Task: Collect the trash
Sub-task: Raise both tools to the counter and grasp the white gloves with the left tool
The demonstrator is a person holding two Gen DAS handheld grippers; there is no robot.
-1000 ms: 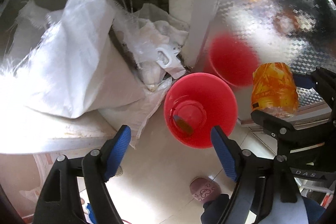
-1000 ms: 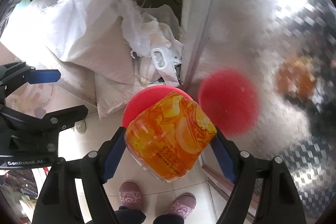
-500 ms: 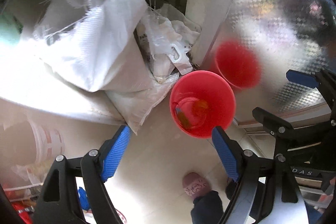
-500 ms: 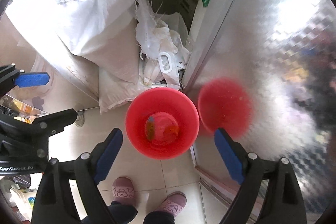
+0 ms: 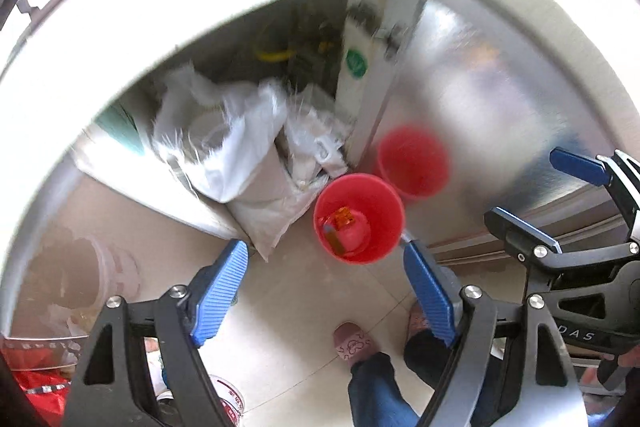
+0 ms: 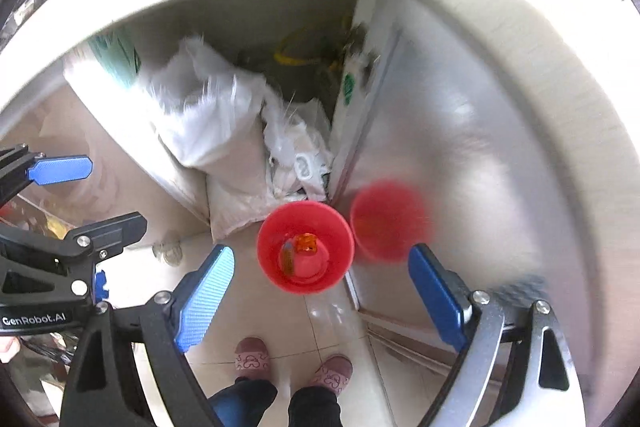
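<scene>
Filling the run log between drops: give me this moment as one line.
left gripper: open, empty | right gripper: jaws just opened, nothing between them | orange package: in red bin | bin: on floor beside metal door

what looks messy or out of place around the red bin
White sacks and crumpled plastic bags slump out of the open cabinet against the red bin. Nothing looks spilled on the floor.

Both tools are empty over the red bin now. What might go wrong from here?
The red bin stands right beside the person's slippers, so a step could tip it. Its reflection in the shiny cabinet door could be mistaken for a second bin. The torn white sacks lean near its rim and could slump in.
</scene>
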